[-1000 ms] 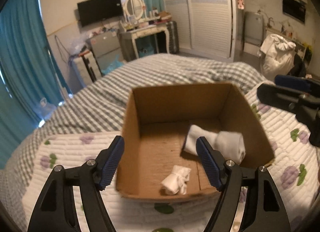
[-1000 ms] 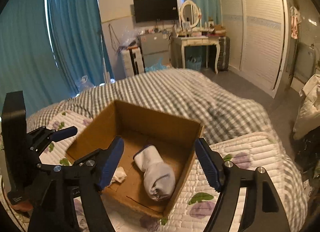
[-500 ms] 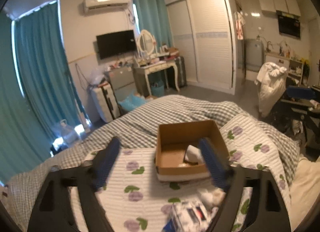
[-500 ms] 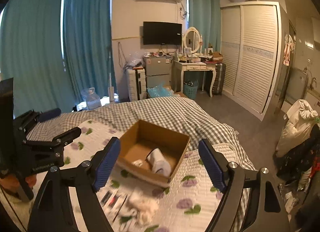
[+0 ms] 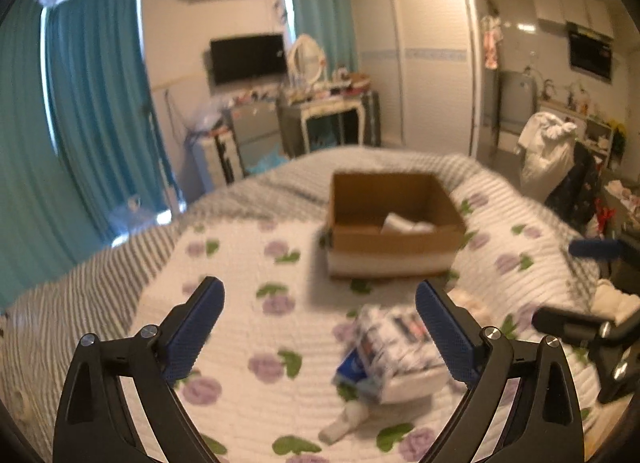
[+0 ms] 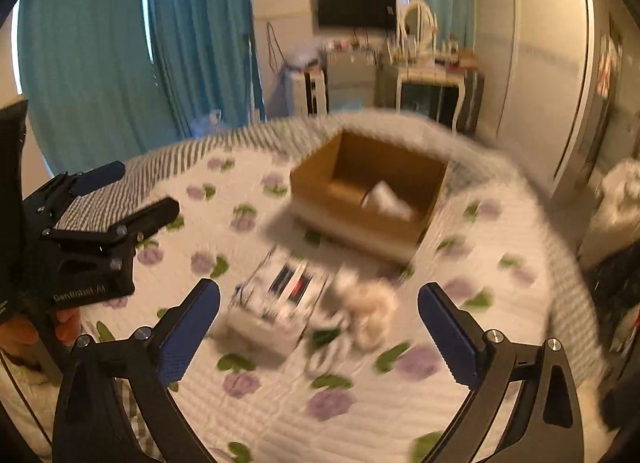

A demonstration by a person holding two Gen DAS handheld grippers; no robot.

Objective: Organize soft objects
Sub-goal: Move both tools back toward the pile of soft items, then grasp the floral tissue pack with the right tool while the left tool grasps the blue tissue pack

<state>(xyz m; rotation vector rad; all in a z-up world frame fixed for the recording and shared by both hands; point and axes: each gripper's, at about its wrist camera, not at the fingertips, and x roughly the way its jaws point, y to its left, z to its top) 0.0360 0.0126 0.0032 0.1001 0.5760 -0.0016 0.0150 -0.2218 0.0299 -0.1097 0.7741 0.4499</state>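
Observation:
A brown cardboard box [image 5: 394, 241] [image 6: 320, 187] stands on the flowered quilt, with a white rolled sock [image 5: 404, 224] [image 6: 386, 199] inside. Nearer me lie a printed plastic packet [image 5: 390, 347] [image 6: 276, 303] and a pale crumpled soft item [image 6: 370, 305]. A small white rolled item [image 5: 346, 421] lies in front of the packet. My left gripper [image 5: 320, 335] is open and empty above the quilt, well short of the box. My right gripper [image 6: 320, 337] is open and empty above the packet and soft item. Both views are blurred.
The quilt [image 5: 248, 259] lies over a grey checked bedspread [image 5: 256, 191]. Teal curtains [image 5: 92, 123], a dressing table [image 5: 324, 115], a wardrobe [image 5: 420, 59] and a white bundle of clothes [image 5: 546, 151] stand beyond the bed.
Both grippers have pulled back and up from the box, then come down lower toward the quilt. The packet and loose soft items have come into view. Both stay open.

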